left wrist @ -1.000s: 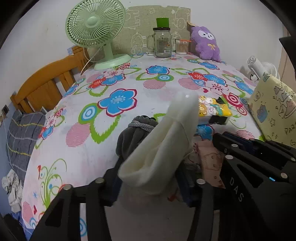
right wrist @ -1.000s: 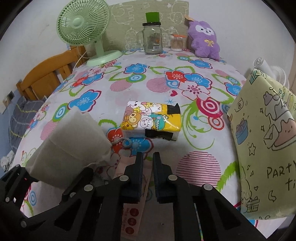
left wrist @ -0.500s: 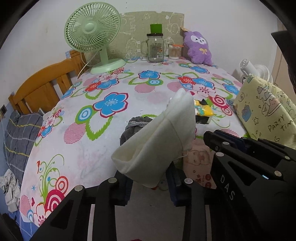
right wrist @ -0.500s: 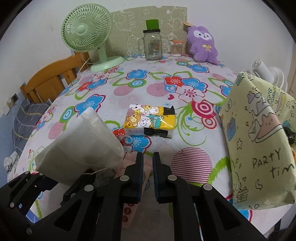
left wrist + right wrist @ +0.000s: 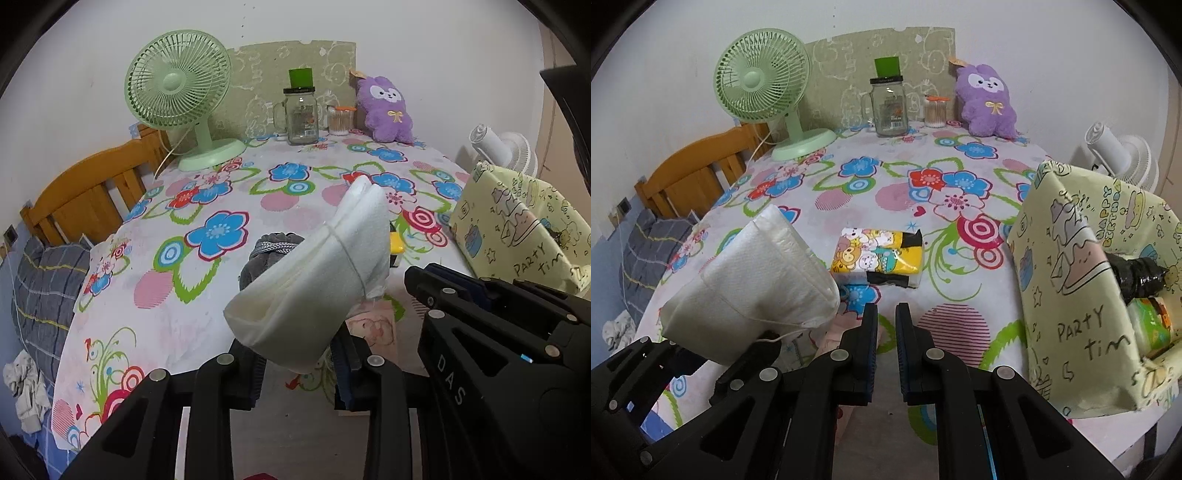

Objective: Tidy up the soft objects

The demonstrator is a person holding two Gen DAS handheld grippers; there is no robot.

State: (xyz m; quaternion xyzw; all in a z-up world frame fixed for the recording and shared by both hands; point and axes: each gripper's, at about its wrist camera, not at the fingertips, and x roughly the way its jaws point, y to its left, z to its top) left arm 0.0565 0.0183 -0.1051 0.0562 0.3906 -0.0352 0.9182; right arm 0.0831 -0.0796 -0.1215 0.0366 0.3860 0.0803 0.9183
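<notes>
**Supervisor:** Report the left unit.

**Operator:** My left gripper (image 5: 295, 365) is clamped on a folded white cloth bundle (image 5: 314, 284) tied with a thin string. I hold the bundle clear above the near edge of the flowered tablecloth (image 5: 229, 192). From the right wrist view, the same bundle (image 5: 753, 284) sits at the left, above the left gripper's black frame.

**Supervisor:** Right unit?

**Operator:** My right gripper (image 5: 886, 332) carries nothing. Its fingers (image 5: 870, 332) stand nearly together, with a narrow gap between them, over the near part of the table.

**Supervisor:** Other soft items?

**Operator:** A grey knitted item (image 5: 269, 251) lies on the cloth just beyond the bundle. A yellow cartoon-print tissue pack (image 5: 877, 254) lies flat at mid-table, beyond my right fingers. A purple plush toy (image 5: 988, 101) sits upright at the far edge.

**Supervisor:** Containers and fixtures?

**Operator:** A yellow party-print bag (image 5: 1089, 280) stands on the right, with items inside that I cannot identify. At the far edge: a green desk fan (image 5: 764, 88) on the left, a glass jar (image 5: 888, 105) in the centre, and a small cotton-swab holder (image 5: 934, 110) just beside the toy.
</notes>
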